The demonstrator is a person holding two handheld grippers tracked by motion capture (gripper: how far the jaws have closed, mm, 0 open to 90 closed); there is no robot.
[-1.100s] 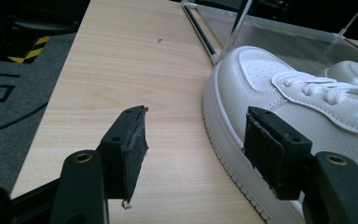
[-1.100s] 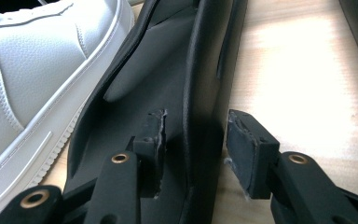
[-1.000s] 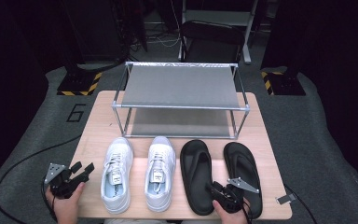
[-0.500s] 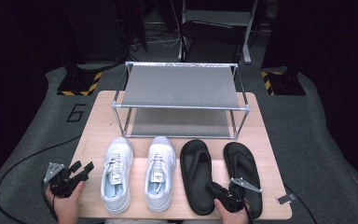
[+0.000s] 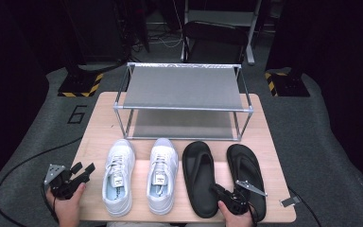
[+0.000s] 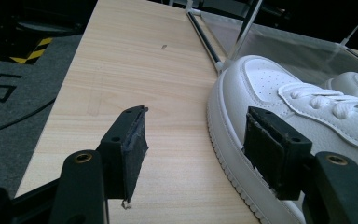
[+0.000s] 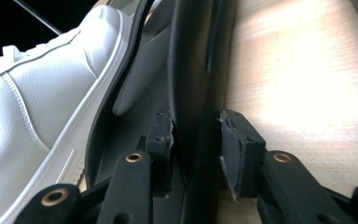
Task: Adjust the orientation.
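Four pieces of footwear are lined up on the wooden worktop [image 5: 94, 127] in front of the metal shoe rack [image 5: 184, 87] — two white sneakers and two black flip-flops. Taking the rack as the landmark: the left white sneaker [image 5: 118, 175] is laid below its left front corner, the right white sneaker [image 5: 162, 172] just beside that one, then the left flip-flop [image 5: 199, 182] and the right flip-flop [image 5: 246, 177] below the rack's right half, all with toes pointed at the rack.

The right claw [image 5: 223, 194] is seen at the heel end of the left flip-flop, on the side away from the rack. In the right gripper view the flip-flop's right edge [image 7: 193, 93] is caught between the two pads [image 7: 164, 140] — the jaws have just been closing, and the pads look to be pressed against the black sole's edge from both sides. The right white sneaker [image 7: 42, 107] is seen just beside it there.

The left claw [image 5: 81, 171] is held off the left white sneaker's outer side, further from the rack than the sneaker's toe. Its jaws are spread wide apart with nothing gripped; in the left gripper view bare wood lies between them, and one jaw sits in front of the sneaker's side [image 6: 261, 88], though contact can't be judged.
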